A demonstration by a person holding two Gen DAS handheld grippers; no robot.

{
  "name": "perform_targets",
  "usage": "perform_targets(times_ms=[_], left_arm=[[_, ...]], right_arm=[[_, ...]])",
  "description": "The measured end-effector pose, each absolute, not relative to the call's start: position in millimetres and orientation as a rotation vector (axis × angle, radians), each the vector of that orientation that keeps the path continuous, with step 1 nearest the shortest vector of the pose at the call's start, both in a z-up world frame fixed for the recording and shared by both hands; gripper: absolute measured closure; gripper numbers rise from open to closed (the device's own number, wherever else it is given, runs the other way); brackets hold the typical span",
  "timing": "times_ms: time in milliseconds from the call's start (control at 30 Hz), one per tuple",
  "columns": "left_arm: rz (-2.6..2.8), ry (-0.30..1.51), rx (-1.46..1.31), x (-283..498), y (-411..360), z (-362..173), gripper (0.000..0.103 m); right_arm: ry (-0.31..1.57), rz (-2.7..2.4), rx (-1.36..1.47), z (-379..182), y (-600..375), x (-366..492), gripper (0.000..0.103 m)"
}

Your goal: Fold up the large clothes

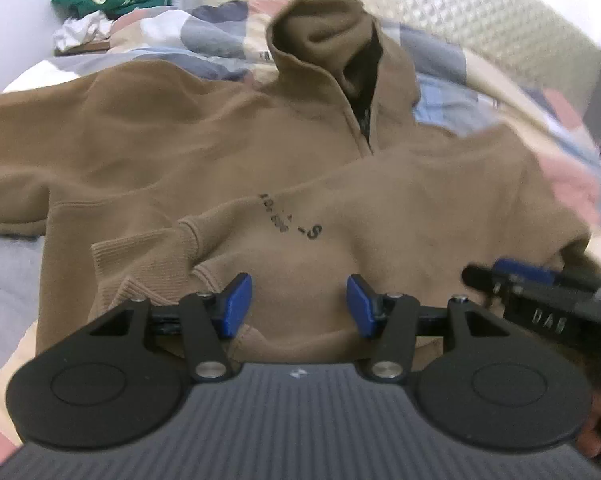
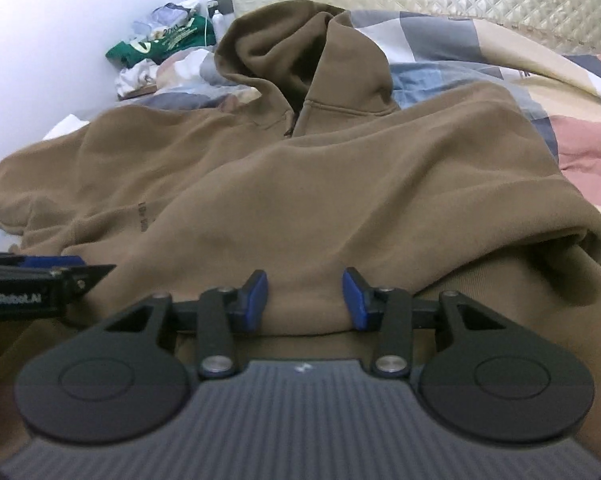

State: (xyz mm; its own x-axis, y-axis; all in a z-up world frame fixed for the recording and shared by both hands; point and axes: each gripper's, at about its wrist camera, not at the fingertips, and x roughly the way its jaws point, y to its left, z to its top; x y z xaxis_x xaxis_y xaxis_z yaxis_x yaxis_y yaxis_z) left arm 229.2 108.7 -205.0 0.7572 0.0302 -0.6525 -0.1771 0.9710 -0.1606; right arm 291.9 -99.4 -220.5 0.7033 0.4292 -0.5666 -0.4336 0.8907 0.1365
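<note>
Blue fingers [image 2: 256, 300] flank the brown hoodie's [image 2: 300, 184] folded edge.

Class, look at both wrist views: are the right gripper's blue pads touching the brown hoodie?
Cannot tell. In the right wrist view the right gripper has a fold of the brown hoodie between its blue pads, but whether they press the cloth is unclear.

Brown hoodie [image 1: 228, 128] spread front-up on patchwork bedding, hood [image 1: 324, 36] at far end, crumpled and standing up; short zip opening at neck; dark lettering on chest, part hidden by a fold; one sleeve folded across the front, ribbed cuff [image 1: 140, 272] near the hem; other sleeve stretched out sideways; fabric wrinkled.
</note>
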Motion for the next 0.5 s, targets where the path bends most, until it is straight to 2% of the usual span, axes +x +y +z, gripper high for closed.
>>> perform_targets(times_ms=[200, 333, 500], left_arm=[[0.213, 0.667, -0.363, 224.6, 165.6, -173.3, 0.039], [0.350, 0.646, -0.541, 221.0, 251.5, -163.0, 0.036], [0.510, 0.575, -0.821, 186.9, 373.6, -179.2, 0.035]], right_arm=[[0.610, 0.502, 0.047, -221.0, -110.0, 288.2, 0.060], [0.598, 0.509, 0.037, -219.2, -112.2, 283.5, 0.060], [0.596, 0.513, 0.058, -220.2, -115.4, 284.1, 0.059]])
